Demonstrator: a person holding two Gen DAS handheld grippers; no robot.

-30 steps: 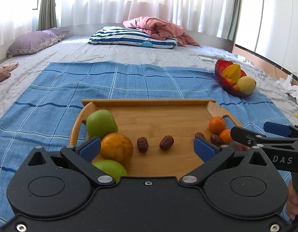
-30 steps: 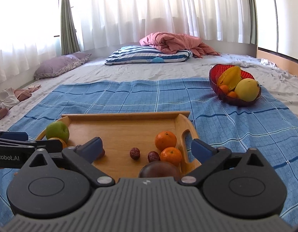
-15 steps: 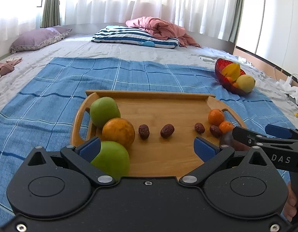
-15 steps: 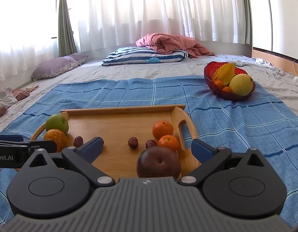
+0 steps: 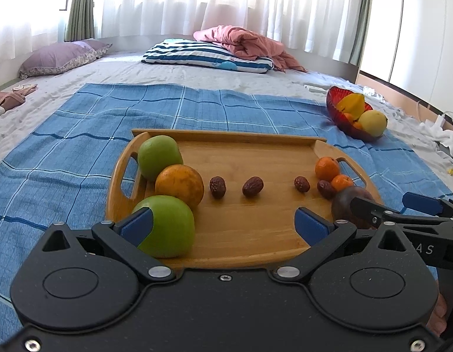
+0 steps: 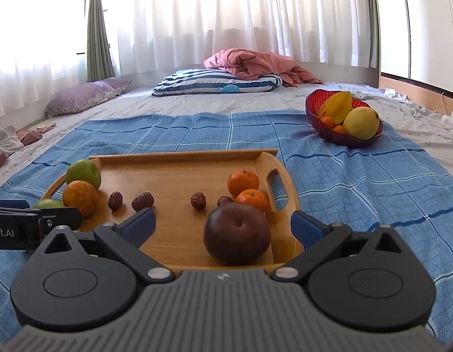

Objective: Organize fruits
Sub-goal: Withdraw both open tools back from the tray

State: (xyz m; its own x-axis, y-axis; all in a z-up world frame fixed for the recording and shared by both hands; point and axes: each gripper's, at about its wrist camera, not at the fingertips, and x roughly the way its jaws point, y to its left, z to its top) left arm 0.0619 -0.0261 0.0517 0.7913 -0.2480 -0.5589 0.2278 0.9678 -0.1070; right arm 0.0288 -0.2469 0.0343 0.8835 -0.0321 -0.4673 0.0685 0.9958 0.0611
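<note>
A wooden tray [image 5: 255,149] [image 6: 179,158] lies on a blue checked cloth. On its left stand two green apples [image 5: 158,157] [image 5: 170,226] and a large orange [image 5: 179,186] [image 6: 80,198]. Several brown dates [image 5: 252,186] [image 6: 198,200] lie in a row across the middle. On its right sit two small tangerines [image 5: 327,168] [image 6: 243,182] and a dark brown round fruit [image 6: 236,234] [image 5: 342,205]. My left gripper [image 5: 225,224] is open, above the tray's near edge, beside the near apple. My right gripper [image 6: 223,226] is open, with the dark fruit between its fingers, resting on the tray.
A red glass bowl [image 5: 333,105] [image 6: 314,117] with a star fruit, a yellow fruit and small oranges stands at the far right on the cloth. A striped pillow [image 5: 208,57], a pink blanket [image 6: 255,64] and a purple pillow [image 5: 62,58] lie further back on the bed.
Both grippers have drawn back and risen, so the near apple and the dark fruit have come fully into view. The fruits on the tray have not moved.
</note>
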